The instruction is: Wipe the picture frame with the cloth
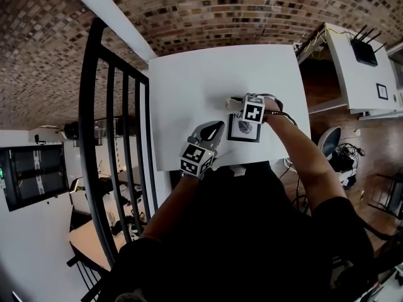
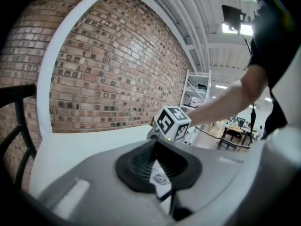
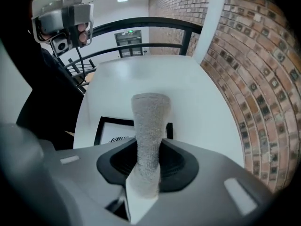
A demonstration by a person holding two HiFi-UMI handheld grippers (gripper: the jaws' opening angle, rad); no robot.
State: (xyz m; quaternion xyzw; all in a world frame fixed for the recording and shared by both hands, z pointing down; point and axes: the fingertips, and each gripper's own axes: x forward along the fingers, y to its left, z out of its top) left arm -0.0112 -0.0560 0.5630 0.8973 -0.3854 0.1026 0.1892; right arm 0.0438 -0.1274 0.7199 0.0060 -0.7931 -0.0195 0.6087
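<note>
A brick wall (image 1: pixel 189 11) fills the top of the head view, and a black railing (image 1: pixel 108 124) stands at 9 o'clock of the white table (image 1: pixel 208 80). The person's right forearm (image 1: pixel 302 162) reaches in from 5 o'clock.

The picture frame (image 1: pixel 244 129), black-edged with a dark leaf-like print on white, lies flat on the table at about 4 o'clock of the table's middle, near the edge closest to the person.

The right gripper (image 1: pixel 236 103) hangs over the frame's 12 o'clock edge. Its jaws are clamped on the cloth (image 3: pixel 149 121), a grey, nubbly roll that juts straight out past the tips. In the right gripper view the frame lies under the cloth, and the cloth's free end reaches past the frame's edge over bare table.

The left gripper (image 1: pixel 218 126) sits at 8 o'clock of the frame, just beside its left edge. Its jaws meet at the tips with nothing pinched between them. A slice of the frame's print shows through the gap behind the tips.
</note>
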